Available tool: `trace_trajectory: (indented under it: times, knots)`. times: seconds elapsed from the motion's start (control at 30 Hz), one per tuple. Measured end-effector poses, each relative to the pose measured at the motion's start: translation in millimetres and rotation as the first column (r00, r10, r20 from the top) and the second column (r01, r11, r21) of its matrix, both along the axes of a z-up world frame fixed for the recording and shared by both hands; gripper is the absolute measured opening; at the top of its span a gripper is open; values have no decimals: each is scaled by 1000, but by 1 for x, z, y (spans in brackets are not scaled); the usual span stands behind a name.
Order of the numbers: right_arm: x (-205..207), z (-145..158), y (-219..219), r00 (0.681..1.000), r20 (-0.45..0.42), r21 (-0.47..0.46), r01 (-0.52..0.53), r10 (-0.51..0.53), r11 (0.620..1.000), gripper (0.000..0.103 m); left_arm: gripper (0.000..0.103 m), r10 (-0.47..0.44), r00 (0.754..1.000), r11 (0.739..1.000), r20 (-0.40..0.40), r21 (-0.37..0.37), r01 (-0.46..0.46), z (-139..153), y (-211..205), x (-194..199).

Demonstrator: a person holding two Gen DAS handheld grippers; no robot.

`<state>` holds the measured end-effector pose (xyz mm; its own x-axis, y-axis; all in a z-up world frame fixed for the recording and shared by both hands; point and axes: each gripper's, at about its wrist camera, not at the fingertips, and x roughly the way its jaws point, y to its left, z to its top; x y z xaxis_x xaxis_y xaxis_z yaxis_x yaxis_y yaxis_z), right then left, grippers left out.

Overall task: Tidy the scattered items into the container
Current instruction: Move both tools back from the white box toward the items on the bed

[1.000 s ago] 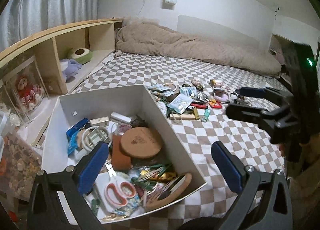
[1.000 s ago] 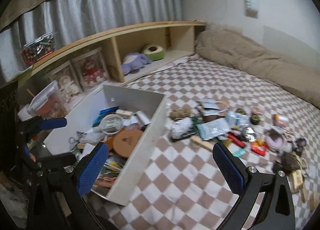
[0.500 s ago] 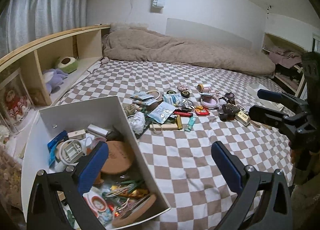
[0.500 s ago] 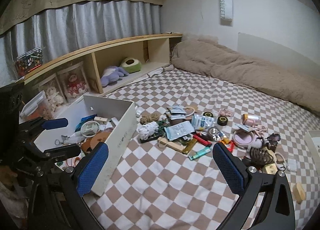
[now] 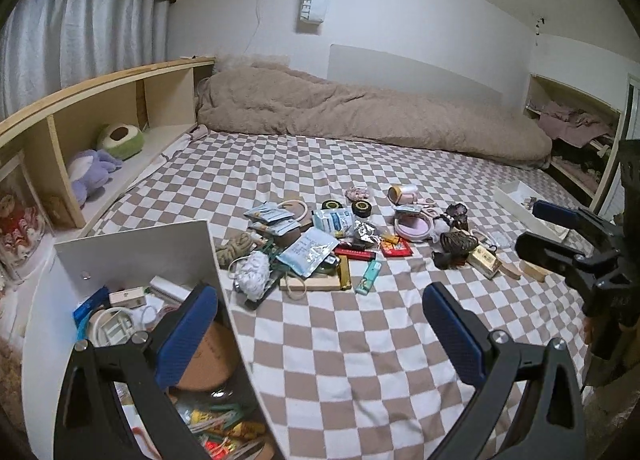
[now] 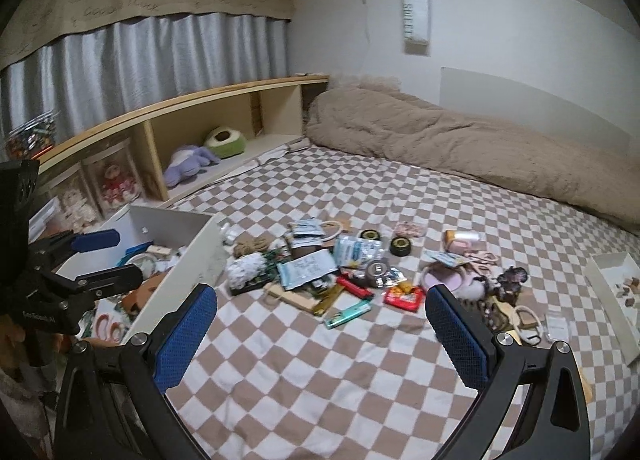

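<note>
A white open box (image 5: pixel 132 248) (image 6: pixel 188 256) sits on the checkered bed at the left, holding several small items. A pile of scattered small items (image 5: pixel 340 236) (image 6: pixel 340 276) lies in the middle of the bed: packets, a green lighter (image 6: pixel 347 313), a pink round case (image 5: pixel 414 225), black tape rolls. My left gripper (image 5: pixel 320 324) is open and empty, over the box's right wall. My right gripper (image 6: pixel 320 324) is open and empty, near the front of the bed, short of the pile. Each gripper shows in the other's view.
A rolled beige duvet (image 5: pixel 360 116) lies along the back. A wooden shelf (image 6: pixel 180 128) with plush toys runs along the left. A shallow white tray (image 6: pixel 612 300) sits at the right edge of the bed.
Both views have swung right and up, from the box toward the pile in the middle of the bed. Both grippers stay open and empty.
</note>
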<state>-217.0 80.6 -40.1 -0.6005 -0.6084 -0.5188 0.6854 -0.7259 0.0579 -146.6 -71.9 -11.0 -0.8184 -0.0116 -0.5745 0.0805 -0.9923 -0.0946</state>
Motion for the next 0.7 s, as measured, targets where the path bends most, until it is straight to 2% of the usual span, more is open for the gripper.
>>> trace_trajectory:
  times: [0.33,0.5,0.7]
  knots:
    - [-33,-22,37,994,26,-29,108,-107,994,103,103,-46,999,999,1,28,46,-26,26,-43]
    - [-41,-29,55,988,7,-30,158,-157,987,103,103,-58,998,998,-22,30,59,-34,38,-57]
    - [-49,-36,78,976,-13,-52,217,-218,975,103,103,-50,998,995,-28,83,52,-51,44,-74]
